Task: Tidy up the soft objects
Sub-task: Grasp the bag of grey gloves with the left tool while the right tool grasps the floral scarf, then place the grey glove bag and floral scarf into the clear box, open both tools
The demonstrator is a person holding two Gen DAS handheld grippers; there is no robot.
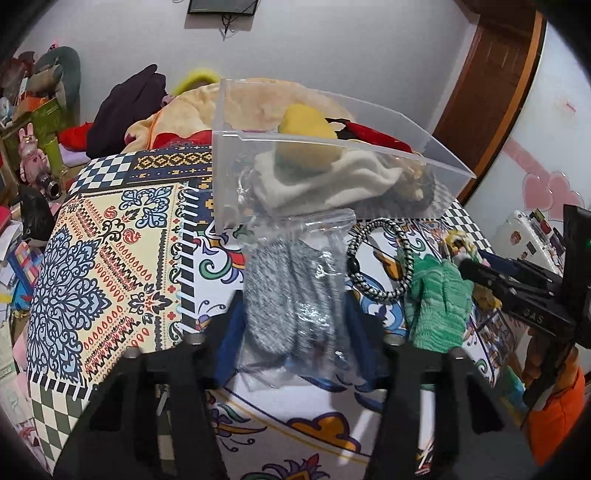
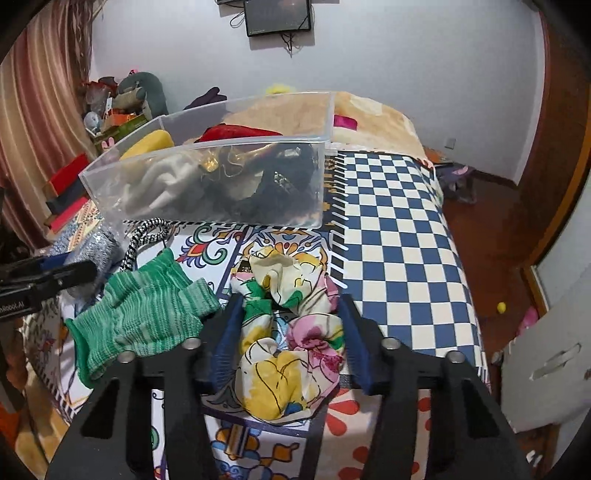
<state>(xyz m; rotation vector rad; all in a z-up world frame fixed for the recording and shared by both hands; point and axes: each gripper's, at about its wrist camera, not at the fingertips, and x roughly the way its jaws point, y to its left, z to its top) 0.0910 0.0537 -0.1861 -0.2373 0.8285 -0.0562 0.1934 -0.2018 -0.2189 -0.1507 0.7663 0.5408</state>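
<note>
While your left gripper straddles the bagged grey socks, its blue pads sit on either side of the plastic bag; you cannot tell whether they press it. Your right gripper has its pads against both sides of the floral scrunchie, pinching it where it lies on the cloth.

Count the loose pieces: one bag of grey socks, one floral scrunchie, one pair of green gloves lying between the two grippers, and one black-and-white cord loop just in front of the bin. One clear bin stands at the far side of the loose pieces. Inside it you see one yellow item, one white cloth, one red piece and a dark tangle with gold bits.

Everything rests on a patterned cloth, blue-and-white checks on your right and ornate tile prints elsewhere. Behind the bin lies a tan blanket. The wall is pale, with one dark screen mounted high, a wooden door at the right and a cluttered pile at the left.
</note>
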